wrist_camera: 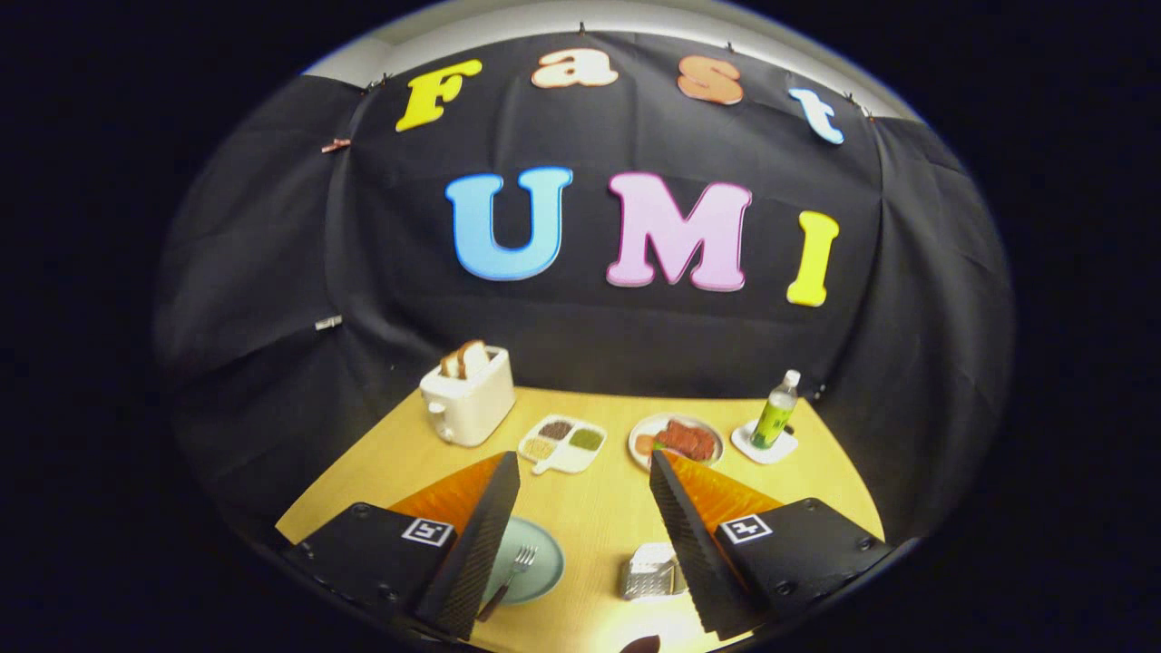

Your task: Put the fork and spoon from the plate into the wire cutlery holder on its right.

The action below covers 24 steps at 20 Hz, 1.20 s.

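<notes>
A pale green plate lies on the wooden table, partly hidden behind my left finger. A fork rests on it, tines pointing away from me. I cannot make out a spoon. The wire cutlery holder stands to the plate's right, close against my right finger. My gripper hovers above the table, open wide, with nothing between the fingers. The plate and the holder both sit low between the fingers, beneath them.
Beyond the fingers stand a white toaster with bread, a divided white dish of condiments, a plate of meat and a green bottle on a white coaster. Black cloth walls the table's far side.
</notes>
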Each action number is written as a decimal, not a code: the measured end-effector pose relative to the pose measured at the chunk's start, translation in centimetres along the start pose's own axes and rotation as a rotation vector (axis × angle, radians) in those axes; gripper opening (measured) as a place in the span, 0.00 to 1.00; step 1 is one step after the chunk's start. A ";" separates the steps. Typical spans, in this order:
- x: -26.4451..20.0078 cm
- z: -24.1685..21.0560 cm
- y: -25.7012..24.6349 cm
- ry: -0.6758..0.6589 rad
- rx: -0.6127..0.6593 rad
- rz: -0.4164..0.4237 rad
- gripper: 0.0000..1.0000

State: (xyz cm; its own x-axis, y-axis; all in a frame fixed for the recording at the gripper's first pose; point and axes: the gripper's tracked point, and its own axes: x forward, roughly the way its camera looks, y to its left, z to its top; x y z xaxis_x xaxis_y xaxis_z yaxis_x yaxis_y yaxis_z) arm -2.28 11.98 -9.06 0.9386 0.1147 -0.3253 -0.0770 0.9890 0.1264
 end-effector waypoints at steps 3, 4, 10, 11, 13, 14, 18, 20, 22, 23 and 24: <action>1.0 -8.4 3.4 0.279 -0.013 0.039 0.80; 1.6 -10.5 4.7 0.355 -0.006 0.068 0.76; 4.3 -19.7 9.2 0.639 0.103 0.119 0.57; 5.1 -20.5 9.4 0.661 0.096 0.112 0.57; 6.3 -22.4 9.6 0.718 0.081 0.091 0.57; 6.8 -23.2 9.5 0.741 0.071 0.074 0.57; 7.8 -26.0 9.1 0.817 0.023 0.026 0.57; 8.4 -26.9 8.7 0.848 0.015 0.006 0.46; 8.4 -27.9 8.5 0.883 0.050 -0.017 0.25; 8.3 -28.3 8.6 0.902 0.067 -0.020 0.24; 8.3 -28.8 8.4 0.914 0.078 -0.026 0.27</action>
State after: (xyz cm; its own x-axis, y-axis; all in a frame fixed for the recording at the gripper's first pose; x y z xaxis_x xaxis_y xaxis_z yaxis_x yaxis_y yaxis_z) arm -4.86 23.94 -37.71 0.3061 0.1543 -0.9394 -0.0055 0.9871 0.1603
